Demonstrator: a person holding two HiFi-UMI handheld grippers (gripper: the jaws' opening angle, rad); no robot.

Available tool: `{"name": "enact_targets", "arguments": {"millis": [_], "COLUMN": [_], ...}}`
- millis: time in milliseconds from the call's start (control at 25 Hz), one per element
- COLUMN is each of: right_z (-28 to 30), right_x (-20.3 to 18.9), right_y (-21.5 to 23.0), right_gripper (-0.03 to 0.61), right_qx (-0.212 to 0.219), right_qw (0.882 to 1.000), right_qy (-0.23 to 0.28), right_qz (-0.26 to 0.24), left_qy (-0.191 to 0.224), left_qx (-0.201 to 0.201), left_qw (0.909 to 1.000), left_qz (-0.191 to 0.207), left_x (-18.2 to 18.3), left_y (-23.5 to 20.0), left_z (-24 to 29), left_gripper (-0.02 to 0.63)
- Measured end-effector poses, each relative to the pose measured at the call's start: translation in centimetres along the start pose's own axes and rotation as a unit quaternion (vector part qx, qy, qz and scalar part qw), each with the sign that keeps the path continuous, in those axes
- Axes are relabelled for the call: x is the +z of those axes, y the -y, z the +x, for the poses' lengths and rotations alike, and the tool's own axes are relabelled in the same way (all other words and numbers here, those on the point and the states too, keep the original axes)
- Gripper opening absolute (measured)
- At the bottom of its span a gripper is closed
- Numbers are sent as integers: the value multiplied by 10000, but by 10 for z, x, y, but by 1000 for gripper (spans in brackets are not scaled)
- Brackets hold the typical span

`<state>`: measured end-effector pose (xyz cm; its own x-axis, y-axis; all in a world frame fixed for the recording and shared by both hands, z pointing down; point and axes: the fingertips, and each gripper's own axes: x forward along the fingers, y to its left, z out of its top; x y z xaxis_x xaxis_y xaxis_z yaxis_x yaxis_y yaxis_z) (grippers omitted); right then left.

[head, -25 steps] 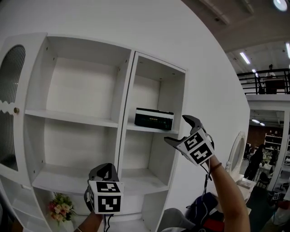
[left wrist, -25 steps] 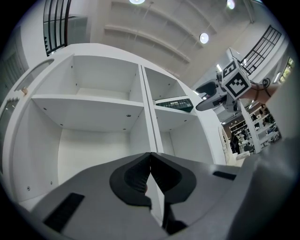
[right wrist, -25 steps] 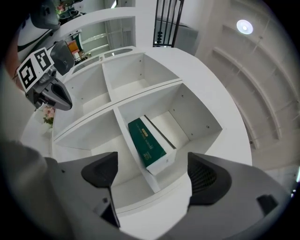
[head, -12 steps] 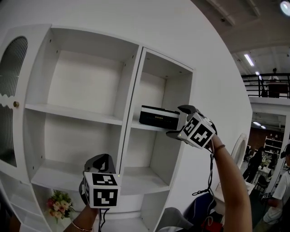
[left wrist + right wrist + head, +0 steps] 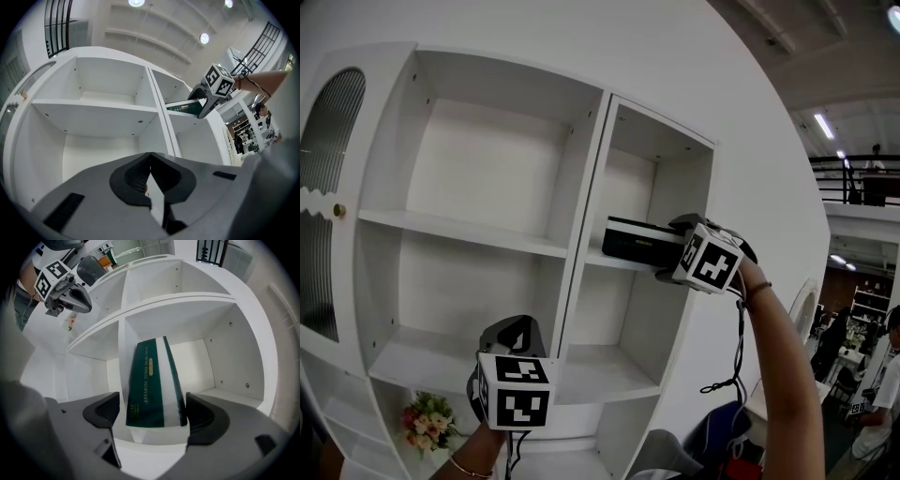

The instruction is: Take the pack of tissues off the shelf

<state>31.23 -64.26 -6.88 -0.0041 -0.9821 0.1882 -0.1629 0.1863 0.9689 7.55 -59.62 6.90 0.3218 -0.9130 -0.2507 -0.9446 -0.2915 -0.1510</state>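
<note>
The pack of tissues [image 5: 637, 243], dark green with a white band, lies on the middle board of the narrow right bay of a white shelf unit [image 5: 581, 169]. My right gripper [image 5: 675, 249] reaches in level from the right, and its jaws straddle the near end of the pack [image 5: 152, 380]. They have just been closing; in the right gripper view [image 5: 152, 414] a thin gap still shows at the left pad. My left gripper [image 5: 517, 330] hangs low in front of the shelves, shut and empty [image 5: 150, 166]. The left gripper view also shows the pack [image 5: 180, 107] and the right gripper [image 5: 205, 102].
The wide left bays [image 5: 478, 178] hold nothing. A cabinet door with a small knob [image 5: 338, 211] stands at far left. Flowers [image 5: 420, 427] sit low at the left. A bag [image 5: 722, 431] and people lie beyond the shelf's right side.
The right gripper has moved left to the shelf and rolled, so its jaws now flank the pack's end. The left gripper has barely shifted.
</note>
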Motion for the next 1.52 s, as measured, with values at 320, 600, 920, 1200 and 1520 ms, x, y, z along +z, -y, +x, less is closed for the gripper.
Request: {"name": "enact_targets", "arguments": {"millis": [320,600,920,1200,1520], "right_z": [-1,-5,-10,-16,-34], "right_x": [-4,-1,-3,-2,-4], "right_y": [3,4,6,4,1], "right_gripper": [367,350,333,322,321], "right_qx": [71,41,-88,-306,-531], "right_qw": [9992,9983,9976,9966,9967], "right_qy": [-342,-511,-627,-709,-602], "right_qz": [-169,-269,-287,-280,-143], "left_qy": [3,38,-9,42,-24], "left_qx": [-20,-41,22,-14,10], "left_qw": [10000,10000,10000,10000,10000], "left_qz": [-27,1,4,0,51], "left_x": [-2,0,-1,2,-3], "left_y": [-3,-2,-6,-3,-1], "left_z": [0,-2,-8,-17,-35], "left_gripper": [18,18,18,18,18]}}
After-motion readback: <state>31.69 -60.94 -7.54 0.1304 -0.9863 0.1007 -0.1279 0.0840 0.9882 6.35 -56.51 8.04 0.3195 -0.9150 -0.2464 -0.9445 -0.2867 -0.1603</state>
